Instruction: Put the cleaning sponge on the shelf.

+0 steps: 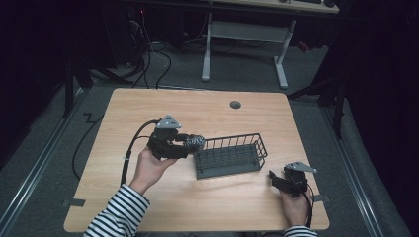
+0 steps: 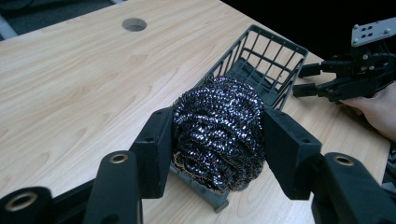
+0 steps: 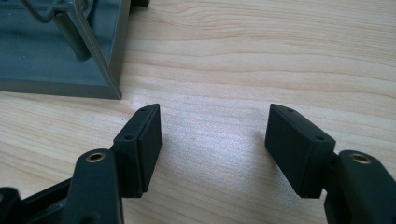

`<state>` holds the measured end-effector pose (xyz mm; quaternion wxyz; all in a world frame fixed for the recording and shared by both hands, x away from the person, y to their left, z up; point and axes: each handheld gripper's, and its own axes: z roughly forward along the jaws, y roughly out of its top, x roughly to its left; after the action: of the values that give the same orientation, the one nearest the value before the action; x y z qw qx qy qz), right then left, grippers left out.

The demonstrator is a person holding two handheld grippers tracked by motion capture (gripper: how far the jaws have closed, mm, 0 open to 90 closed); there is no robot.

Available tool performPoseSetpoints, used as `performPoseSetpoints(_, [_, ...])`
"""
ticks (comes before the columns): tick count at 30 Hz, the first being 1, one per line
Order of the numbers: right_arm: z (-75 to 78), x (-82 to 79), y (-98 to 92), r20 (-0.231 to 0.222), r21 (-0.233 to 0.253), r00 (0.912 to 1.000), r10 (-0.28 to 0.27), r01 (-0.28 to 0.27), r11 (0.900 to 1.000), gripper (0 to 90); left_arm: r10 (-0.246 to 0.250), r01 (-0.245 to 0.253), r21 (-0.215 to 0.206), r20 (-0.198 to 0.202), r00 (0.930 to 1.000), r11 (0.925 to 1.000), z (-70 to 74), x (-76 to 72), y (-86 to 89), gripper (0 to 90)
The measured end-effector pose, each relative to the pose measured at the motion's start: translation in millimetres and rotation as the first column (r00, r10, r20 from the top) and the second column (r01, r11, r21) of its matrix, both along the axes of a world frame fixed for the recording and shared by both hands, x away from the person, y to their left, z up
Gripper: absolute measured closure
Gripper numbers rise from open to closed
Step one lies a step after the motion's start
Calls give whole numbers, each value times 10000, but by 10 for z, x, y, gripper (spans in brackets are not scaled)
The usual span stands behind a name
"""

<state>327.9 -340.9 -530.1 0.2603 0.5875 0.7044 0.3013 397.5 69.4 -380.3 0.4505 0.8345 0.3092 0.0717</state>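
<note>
Jaws of the left gripper clamp a steel scourer at the wire basket's end — next, carry it over the rim and release; right gripper gapes empty.

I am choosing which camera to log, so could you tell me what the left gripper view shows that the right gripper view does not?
Left gripper view alone: the left gripper shut on a steel scouring ball near the basket's end, a round hole in the tabletop, and the other gripper farther off.

Right gripper view alone: the right gripper open above bare wood.

Shared: the grey wire basket and the wooden table.

Shiny, rough steel-wool scourer; matt grey wire basket; smooth, pale wood-grain table.
</note>
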Motion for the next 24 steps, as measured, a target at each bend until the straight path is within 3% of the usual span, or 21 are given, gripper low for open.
performPoseSetpoints(9, [0,0,0,1,-2,10000,1,-1,10000,366,-403,402,282,15,9992,9988,-11,79,-249,461])
performPoseSetpoints(18, [0,0,-2,4,17,10000,2,-2,10000,366,-565,569,798,-74,9984,9952,-184,124,-467,458])
performPoseSetpoints(24, [0,0,-3,5,21,10000,8,-8,10000,365,-570,602,947,-364,9977,9937,-359,167,-574,457])
